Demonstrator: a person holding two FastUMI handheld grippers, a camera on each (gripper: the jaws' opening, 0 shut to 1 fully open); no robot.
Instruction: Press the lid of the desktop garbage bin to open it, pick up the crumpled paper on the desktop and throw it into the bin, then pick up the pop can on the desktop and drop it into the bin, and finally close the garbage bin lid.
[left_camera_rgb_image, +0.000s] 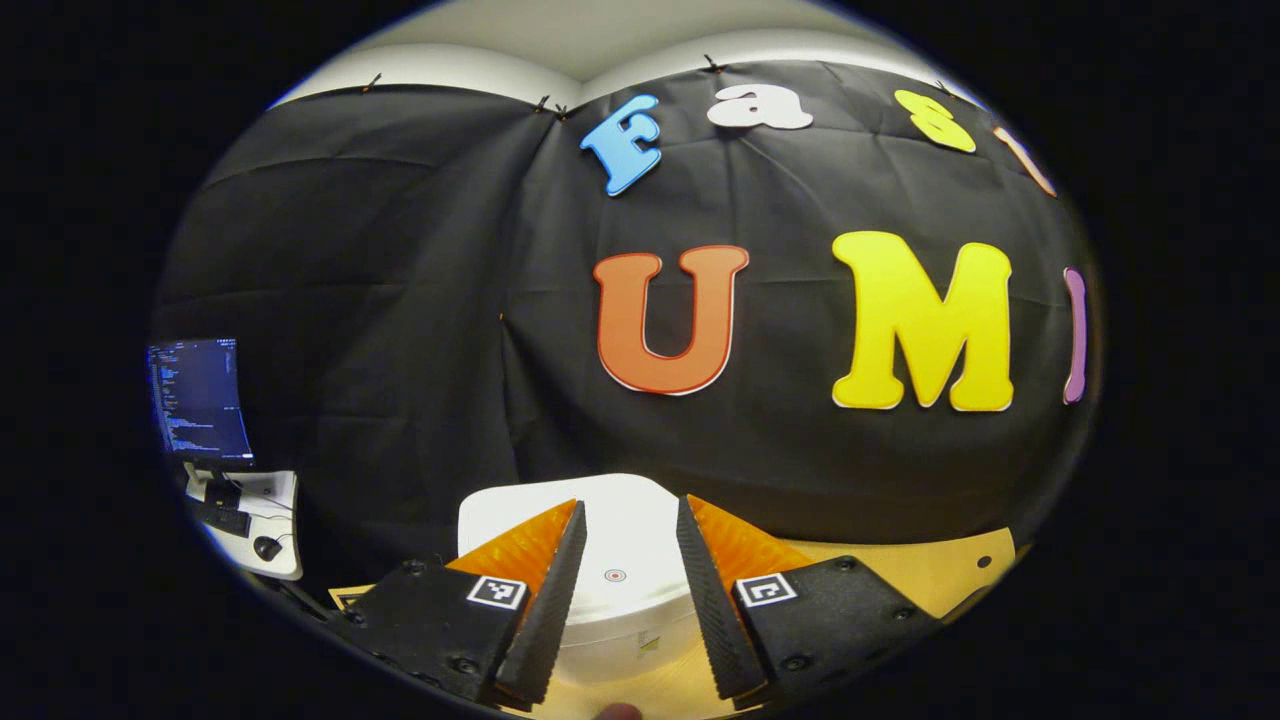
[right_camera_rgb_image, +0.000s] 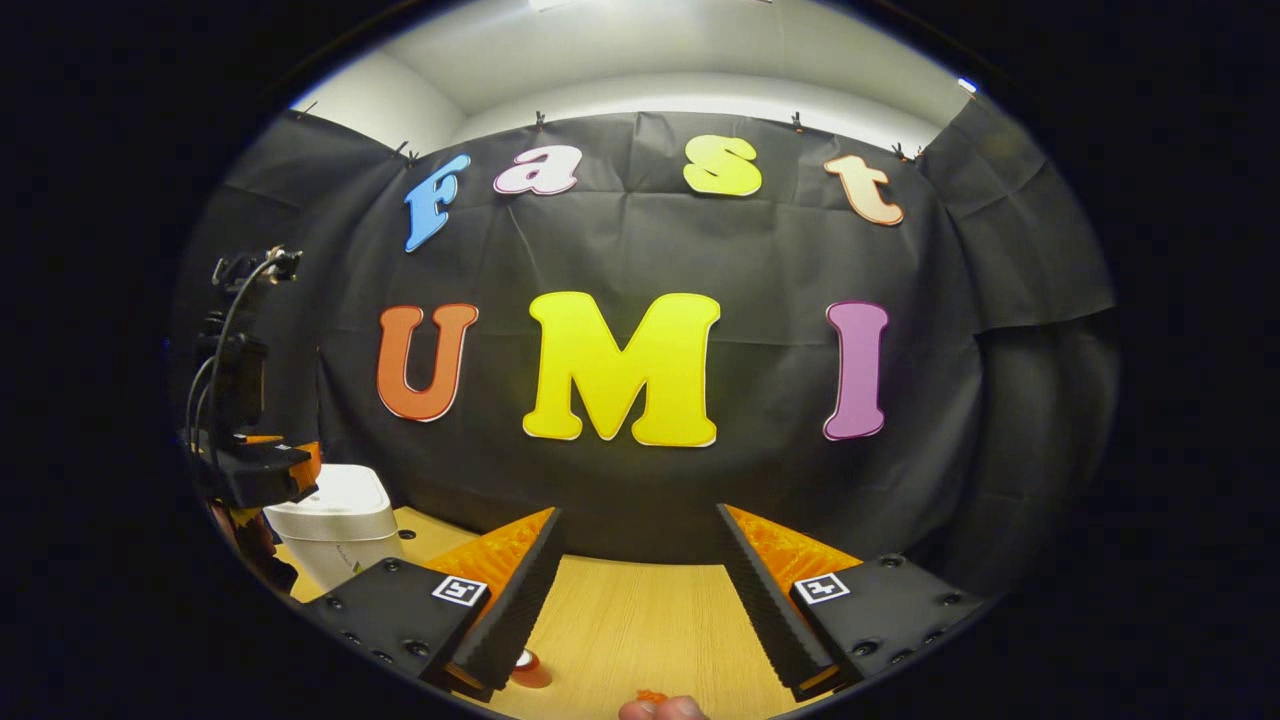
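A white desktop bin (left_camera_rgb_image: 610, 600) stands right in front of my left gripper (left_camera_rgb_image: 631, 502), its lid down, with a small red mark (left_camera_rgb_image: 615, 575) on top. The left gripper is open, its fingers astride the lid area and nothing between them. In the right gripper view the same bin (right_camera_rgb_image: 335, 525) sits at the far left on the wooden table (right_camera_rgb_image: 640, 620), with the left gripper (right_camera_rgb_image: 255, 470) over it. My right gripper (right_camera_rgb_image: 638, 512) is open above the table, holding nothing. A small red round thing (right_camera_rgb_image: 527, 668), perhaps the pop can, peeks out beside its left finger.
Black cloth closes off the back and sides of the booth. At the far left of the left gripper view, a monitor (left_camera_rgb_image: 200, 400) stands on a small white desk (left_camera_rgb_image: 285, 500) with a keyboard and mouse. Bare wooden table (left_camera_rgb_image: 900, 570) lies right of the bin.
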